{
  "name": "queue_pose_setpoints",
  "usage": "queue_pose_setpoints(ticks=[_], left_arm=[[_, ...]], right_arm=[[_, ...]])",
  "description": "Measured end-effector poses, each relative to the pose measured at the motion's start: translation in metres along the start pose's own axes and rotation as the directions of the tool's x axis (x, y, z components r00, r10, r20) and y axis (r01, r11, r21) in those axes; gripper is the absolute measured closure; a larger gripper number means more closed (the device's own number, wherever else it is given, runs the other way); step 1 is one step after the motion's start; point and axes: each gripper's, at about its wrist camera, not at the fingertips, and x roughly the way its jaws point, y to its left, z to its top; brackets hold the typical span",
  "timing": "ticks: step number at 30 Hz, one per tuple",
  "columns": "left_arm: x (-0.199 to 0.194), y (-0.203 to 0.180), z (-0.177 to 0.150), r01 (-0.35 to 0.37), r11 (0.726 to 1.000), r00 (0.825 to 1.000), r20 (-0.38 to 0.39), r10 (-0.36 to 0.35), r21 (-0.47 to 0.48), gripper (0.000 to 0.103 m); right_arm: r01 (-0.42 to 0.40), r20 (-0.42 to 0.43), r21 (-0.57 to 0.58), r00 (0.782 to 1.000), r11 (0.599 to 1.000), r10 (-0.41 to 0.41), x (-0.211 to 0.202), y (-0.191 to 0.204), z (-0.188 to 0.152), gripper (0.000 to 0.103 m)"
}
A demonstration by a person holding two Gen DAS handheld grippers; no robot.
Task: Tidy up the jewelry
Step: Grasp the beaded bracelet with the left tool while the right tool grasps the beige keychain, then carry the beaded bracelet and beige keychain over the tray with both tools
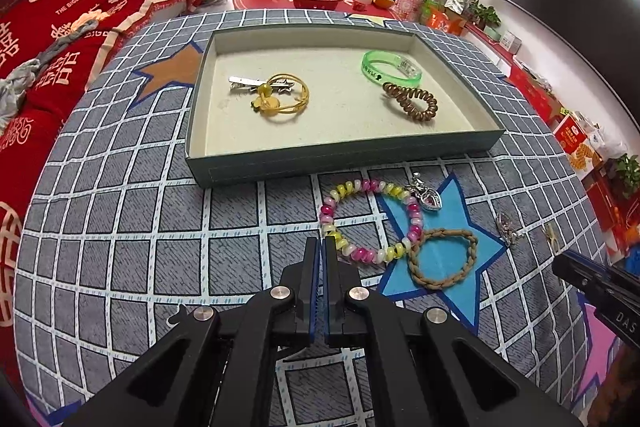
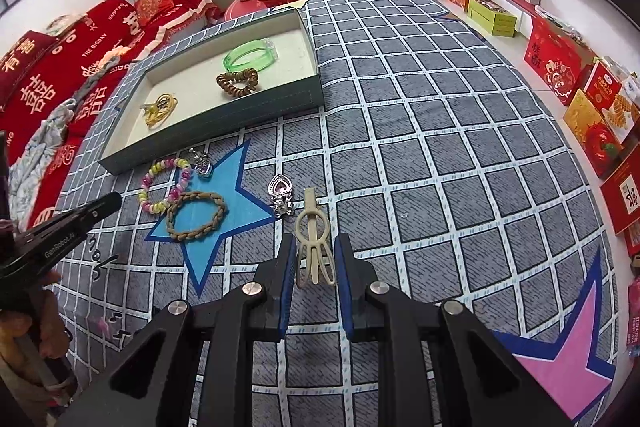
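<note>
My left gripper (image 1: 323, 243) is shut on the near left edge of a pink, yellow and white beaded bracelet (image 1: 362, 253) that lies on the checked cloth. The right gripper (image 2: 316, 247) is shut on a cream hair clip (image 2: 310, 219), which pokes forward between its blue pads. A grey-green tray (image 1: 340, 163) with a cream lining holds a green bangle (image 1: 408, 69), a brown spiral hair tie (image 1: 430, 103), and a yellow hair tie (image 1: 266, 103) on a silver clip (image 1: 244, 81). A braided tan hair tie (image 1: 474, 247) overlaps the bracelet on a blue star.
One silver heart pendant (image 1: 434, 201) lies by the bracelet's far side, and a second (image 2: 280, 187) sits just ahead of the right gripper. A red sofa (image 1: 60, 27) borders the cloth on the left. Boxes (image 2: 560, 67) line the right wall.
</note>
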Motion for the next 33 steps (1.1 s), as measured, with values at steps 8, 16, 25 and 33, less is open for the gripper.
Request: queue_pose_setpoints(ticks=[8,16,25,33], left_arm=[[0.000,0.008,-0.001,-0.054,0.997,0.998,0.036,0.056,-0.056,0.000],[0.039,0.008,0.010,-0.098,0.990,0.995,-0.024,0.096,-0.098,0.000],[0.070,-0.005,0.014,-0.132,0.989,0.991,-0.044,0.129,-0.065,0.012],[0.056,-0.011,0.010,-0.035,0.999,0.999,-0.022,0.035,-0.021,0.081]], right_arm=[[-0.031,0.019,0.011,0.999,0.999,0.031,-0.009,0.000,-0.004,0.082],[-0.053,0.032,0.024,0.998,0.998,0.052,-0.013,-0.002,-0.005,0.082],[-0.065,0.048,0.040,0.997,0.997,0.064,-0.019,-0.009,-0.006,0.082],[-0.070,0.046,0.039,0.997,0.997,0.068,-0.018,-0.009,-0.005,0.082]])
